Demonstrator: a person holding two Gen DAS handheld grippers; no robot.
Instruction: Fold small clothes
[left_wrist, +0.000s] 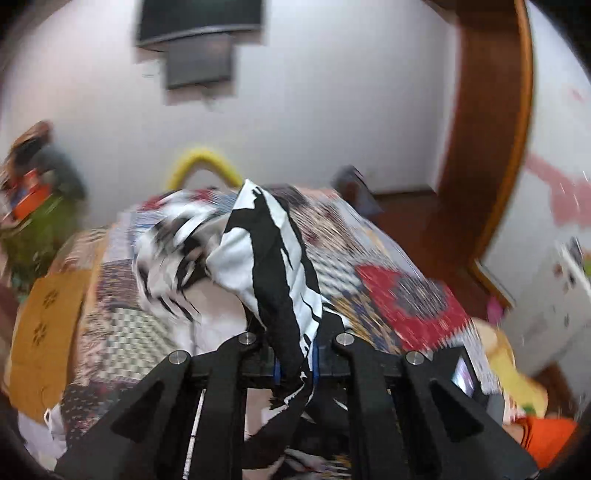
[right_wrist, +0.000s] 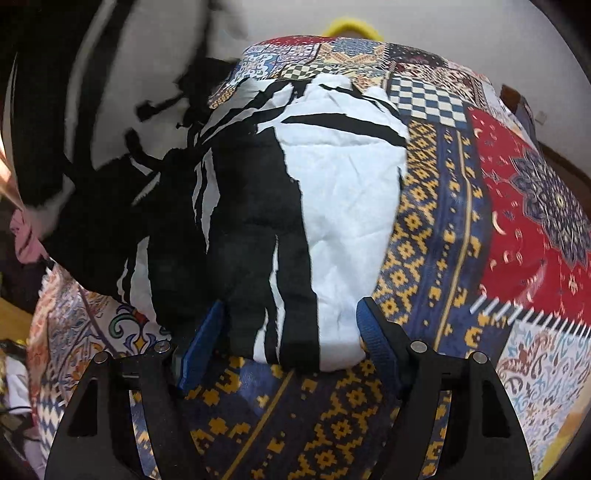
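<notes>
Left wrist view: my left gripper (left_wrist: 295, 363) clamps the black-and-white garment (left_wrist: 266, 258). My right gripper (right_wrist: 291, 341) stands released, jaws astride the garment's hem on the patterned bedspread (right_wrist: 443, 221).

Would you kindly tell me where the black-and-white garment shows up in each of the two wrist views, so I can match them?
Left wrist view: the black-and-white garment rises through the centre, pinched in the left tool and lifted off the patchwork bedspread.
Right wrist view: it lies centre-left on the bedspread, its near edge between the open pads of the right tool.
Shared landmark: the yellow loop beyond the bed's far edge.
</notes>
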